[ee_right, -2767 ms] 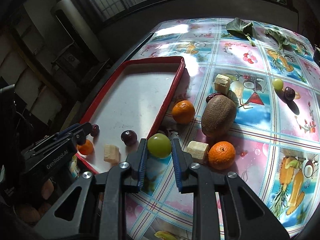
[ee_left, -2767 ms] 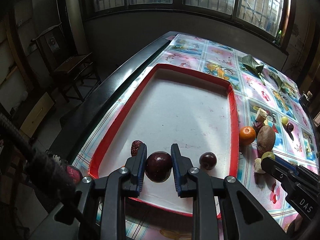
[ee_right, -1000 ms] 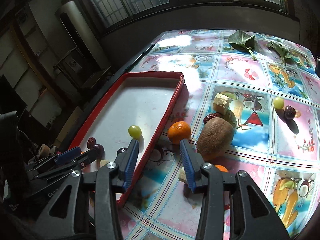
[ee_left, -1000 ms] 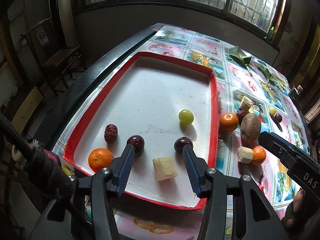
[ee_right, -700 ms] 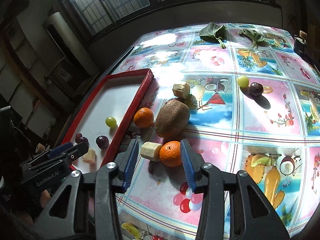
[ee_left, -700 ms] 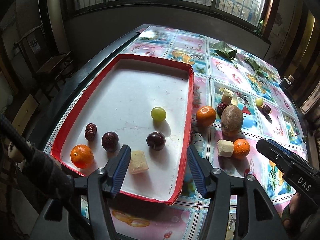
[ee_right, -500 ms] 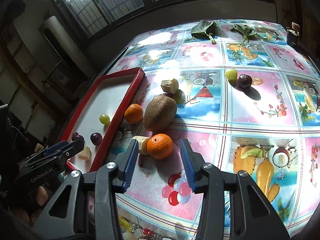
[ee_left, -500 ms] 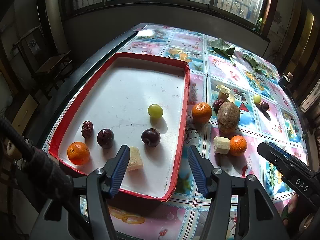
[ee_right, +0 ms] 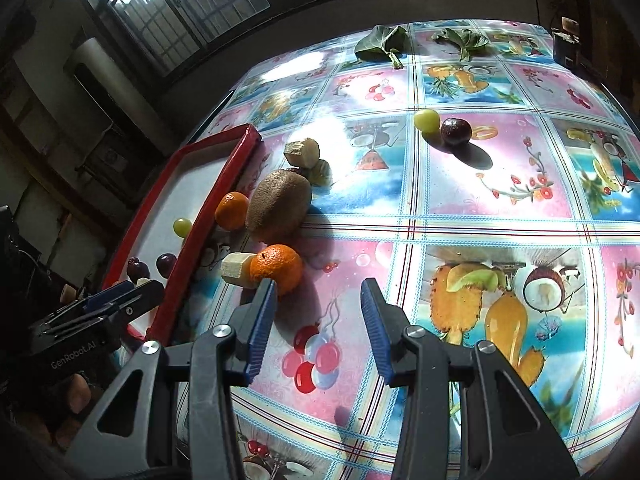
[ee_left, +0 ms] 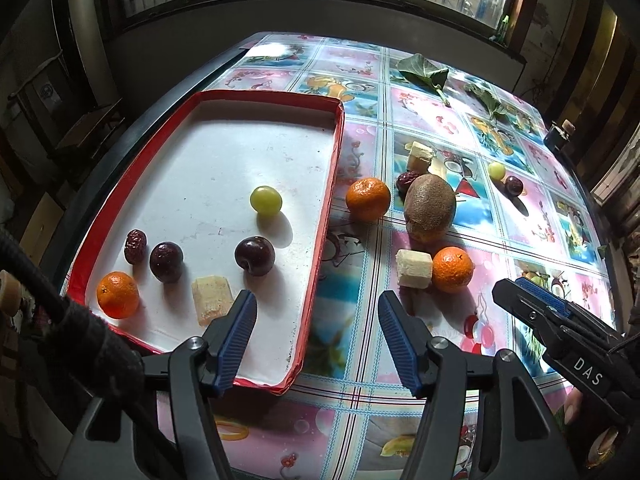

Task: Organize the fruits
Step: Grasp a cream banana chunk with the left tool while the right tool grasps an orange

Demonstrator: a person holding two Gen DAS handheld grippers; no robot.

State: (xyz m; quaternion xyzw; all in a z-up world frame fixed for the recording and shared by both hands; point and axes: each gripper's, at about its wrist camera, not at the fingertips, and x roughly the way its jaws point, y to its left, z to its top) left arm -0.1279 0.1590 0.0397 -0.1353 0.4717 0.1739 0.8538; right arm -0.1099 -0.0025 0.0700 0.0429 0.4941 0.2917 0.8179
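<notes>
Left wrist view first, sweeping from nine o'clock across to three. At nine o'clock the red tray holds a tangerine, a red date, two dark plums, a pale cube and a green grape, all lying apart from one another. The left tool hangs over the tray's near right rim; its jaws have just been opening, they stand wide, and nothing is between them.

Past the rim on the counter, toward three o'clock, lie a second tangerine, a kiwi, another pale cube touching a third tangerine, and farther off a grape beside a plum.

In the right wrist view the right tool is part open and empty, its left pad just beside that third tangerine at ten o'clock of the tool.

Risks, as I judge them: the tangerine is off-centre, so closing now would likely nudge it into the cube and roll it toward the tray wall. The opening also looks narrow for the fruit, so the pads may skid over its top. Both tools work near the same rim and could knock together.
</notes>
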